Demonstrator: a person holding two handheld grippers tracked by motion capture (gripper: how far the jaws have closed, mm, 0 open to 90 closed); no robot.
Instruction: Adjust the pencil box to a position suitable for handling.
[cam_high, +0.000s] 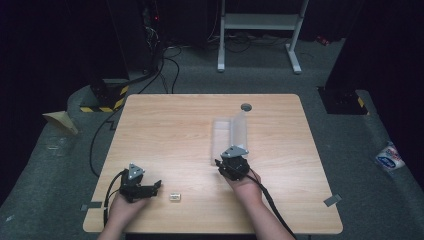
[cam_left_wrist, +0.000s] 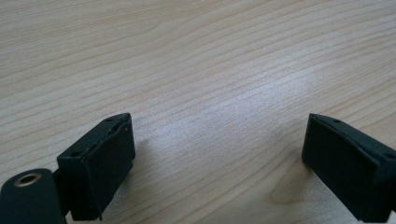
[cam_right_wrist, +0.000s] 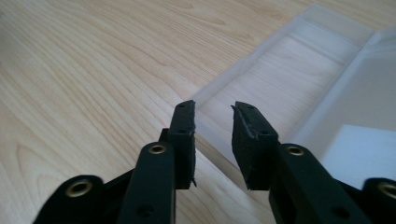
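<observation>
My right claw (cam_right_wrist: 212, 123) stands part open, gripping nothing, at the near edge of the clear box (cam_right_wrist: 280, 70), whose lid stands open; the tray holds nothing. My left claw (cam_left_wrist: 219, 154) is wide open.

The high view looks forward and down from above the person's side, far enough to take in the whole table (cam_high: 165, 125). The left gripper view sits low and close, facing along its wide-set jaws at bare wood between them. The right gripper view rides just as close, its jaws framing the near edge of the clear plastic box (cam_right_wrist: 280, 74), which the high view shares.
</observation>
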